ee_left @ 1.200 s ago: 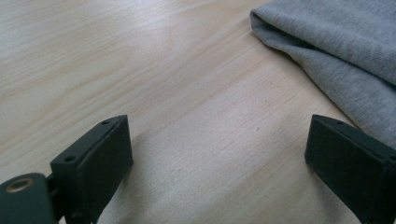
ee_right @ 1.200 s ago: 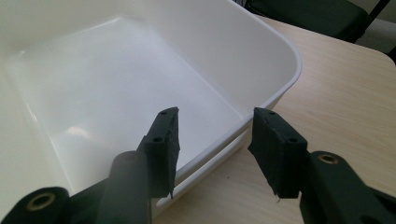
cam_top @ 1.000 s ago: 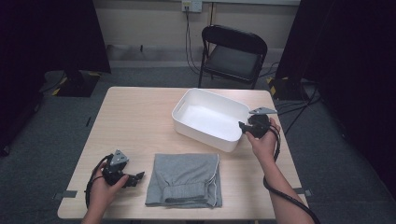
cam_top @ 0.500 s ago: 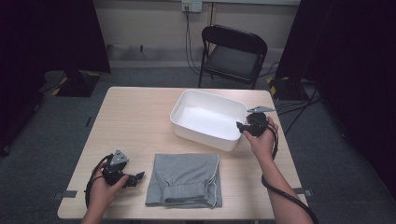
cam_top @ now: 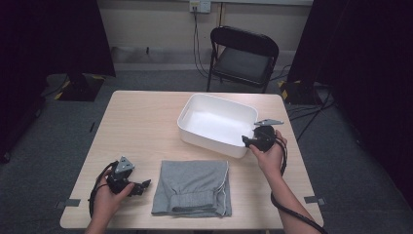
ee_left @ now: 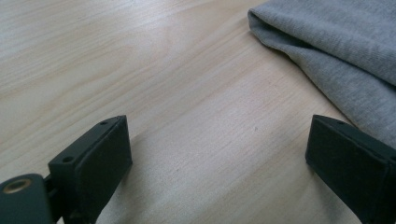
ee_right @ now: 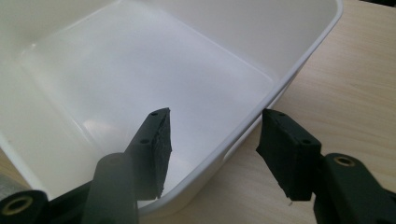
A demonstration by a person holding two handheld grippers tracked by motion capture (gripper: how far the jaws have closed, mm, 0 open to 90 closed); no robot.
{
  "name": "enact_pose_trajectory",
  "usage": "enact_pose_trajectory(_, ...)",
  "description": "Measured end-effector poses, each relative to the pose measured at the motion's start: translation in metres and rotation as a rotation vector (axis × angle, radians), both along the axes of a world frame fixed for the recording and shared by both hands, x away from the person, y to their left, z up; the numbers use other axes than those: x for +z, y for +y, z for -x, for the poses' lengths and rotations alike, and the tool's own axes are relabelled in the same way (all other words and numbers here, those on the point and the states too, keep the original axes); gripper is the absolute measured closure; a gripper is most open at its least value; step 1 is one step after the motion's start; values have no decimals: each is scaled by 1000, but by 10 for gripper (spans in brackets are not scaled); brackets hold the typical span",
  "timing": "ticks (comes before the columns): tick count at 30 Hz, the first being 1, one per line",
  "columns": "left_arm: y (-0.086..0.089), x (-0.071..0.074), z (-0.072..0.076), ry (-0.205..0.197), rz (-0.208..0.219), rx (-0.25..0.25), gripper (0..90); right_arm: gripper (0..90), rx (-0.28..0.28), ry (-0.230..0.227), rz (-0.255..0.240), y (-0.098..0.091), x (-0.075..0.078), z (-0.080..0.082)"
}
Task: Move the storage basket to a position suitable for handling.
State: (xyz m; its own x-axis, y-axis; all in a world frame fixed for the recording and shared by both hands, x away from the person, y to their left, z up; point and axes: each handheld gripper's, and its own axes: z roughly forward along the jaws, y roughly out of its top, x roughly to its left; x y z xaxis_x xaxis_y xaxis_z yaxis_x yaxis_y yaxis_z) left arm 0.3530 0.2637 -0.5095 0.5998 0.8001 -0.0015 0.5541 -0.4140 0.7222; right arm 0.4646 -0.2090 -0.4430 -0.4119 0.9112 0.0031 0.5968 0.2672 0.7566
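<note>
White tub [cam_top: 216, 124] sits right of centre in high view, long side slanting down to right; right hand-held gripper [ee_right: 212, 142] straddles its near-right rim, one jaw inside, one outside, pads not pressing, jaws just been opening; grey folded cloth [cam_top: 191, 187] lies lower centre on surface [cam_top: 141, 126]; left hand-held gripper [ee_left: 219, 154] wide open, holds nothing, cloth just to its right.

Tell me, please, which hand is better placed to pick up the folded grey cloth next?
Probably the left. The left gripper rests open on the table right beside the folded grey cloth. The right gripper sits farther off, its jaws straddling the white tub's rim without pressing it.
</note>
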Motion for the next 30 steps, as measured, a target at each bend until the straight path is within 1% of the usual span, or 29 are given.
enact_pose_trajectory(3,0,0,0,2,1,0,62,467,-1,4,15,1,1,-1)
enact_pose_trajectory(8,0,0,0,2,1,1,60,494,1,1,18,2,1,-4)
enact_pose_trajectory(11,0,0,0,2,1,1,60,499,5,-5,24,3,1,-5)
enact_pose_trajectory(17,0,0,0,2,0,1,60,540,22,-23,35,7,0,-11)
enact_pose_trajectory(30,0,0,0,2,1,0,60,607,35,-44,25,12,-2,-21)
